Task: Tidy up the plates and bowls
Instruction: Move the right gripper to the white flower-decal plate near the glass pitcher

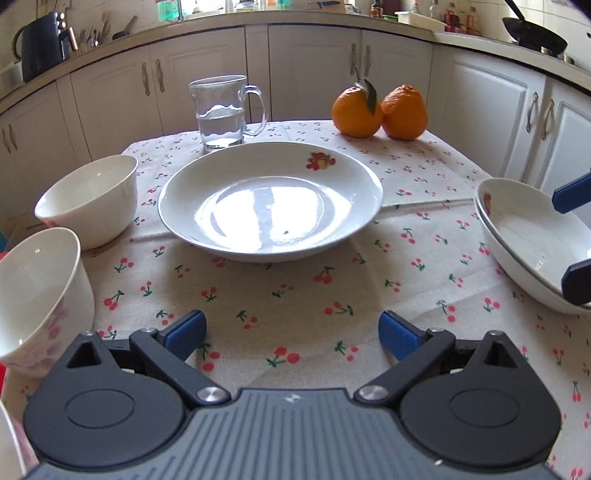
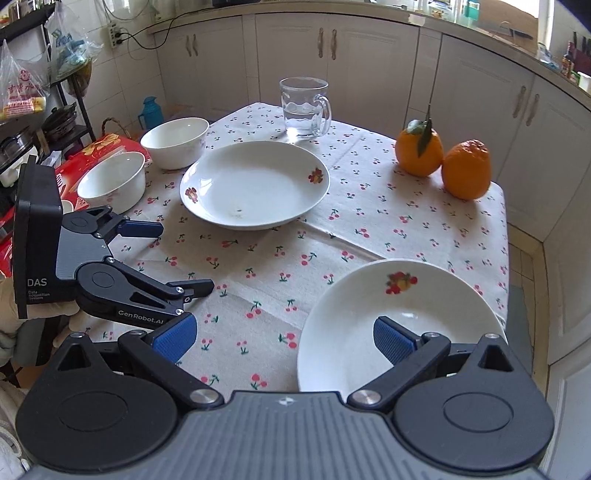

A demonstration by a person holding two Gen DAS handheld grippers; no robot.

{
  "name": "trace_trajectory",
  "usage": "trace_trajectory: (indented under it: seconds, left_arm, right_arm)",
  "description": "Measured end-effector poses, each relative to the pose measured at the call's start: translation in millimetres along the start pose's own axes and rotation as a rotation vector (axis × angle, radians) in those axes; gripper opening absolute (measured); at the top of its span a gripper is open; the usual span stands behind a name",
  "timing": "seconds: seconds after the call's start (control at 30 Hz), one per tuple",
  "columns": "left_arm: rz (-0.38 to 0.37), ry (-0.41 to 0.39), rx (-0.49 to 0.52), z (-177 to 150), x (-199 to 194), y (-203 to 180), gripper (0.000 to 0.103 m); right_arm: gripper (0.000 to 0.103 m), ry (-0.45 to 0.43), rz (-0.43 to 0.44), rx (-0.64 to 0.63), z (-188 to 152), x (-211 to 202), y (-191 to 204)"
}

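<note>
Jaws apart on both: right gripper straddling near plate rim, presumably for stacking onto centre plate; left gripper waiting short of it.

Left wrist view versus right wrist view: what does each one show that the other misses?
Only the left wrist view shows the black kettle and frying pan on the counter. Only the right wrist view shows the plastic bags, the blue flask and the whole left hand-held gripper, open. Both show two bowls, two plates, the glass mug and two oranges.
</note>
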State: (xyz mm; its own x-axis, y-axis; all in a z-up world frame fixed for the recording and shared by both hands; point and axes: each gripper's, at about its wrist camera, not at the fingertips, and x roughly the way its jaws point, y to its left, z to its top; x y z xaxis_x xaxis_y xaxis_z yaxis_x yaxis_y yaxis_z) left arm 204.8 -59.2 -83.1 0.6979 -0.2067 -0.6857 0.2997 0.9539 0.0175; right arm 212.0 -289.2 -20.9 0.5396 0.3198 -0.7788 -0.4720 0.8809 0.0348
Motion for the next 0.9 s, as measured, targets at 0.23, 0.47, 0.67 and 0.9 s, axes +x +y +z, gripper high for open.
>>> trace_trajectory:
  seconds: [0.23,0.47,0.67,0.9]
  left_arm:
    - [0.014,-0.012,-0.021,11,14,5,0.103]
    - [0.018,-0.024,-0.019,18,23,6,0.103]
    - [0.034,-0.028,-0.033,20,26,7,0.103]
    - [0.048,-0.035,-0.047,20,27,7,0.103]
  right_arm:
    - [0.103,0.038,0.049,-0.048,37,34,-9]
    - [0.103,0.071,0.117,-0.091,83,73,-18]
    - [0.103,0.095,0.159,-0.132,120,111,-24]
    - [0.103,0.127,0.185,-0.150,143,155,-35]
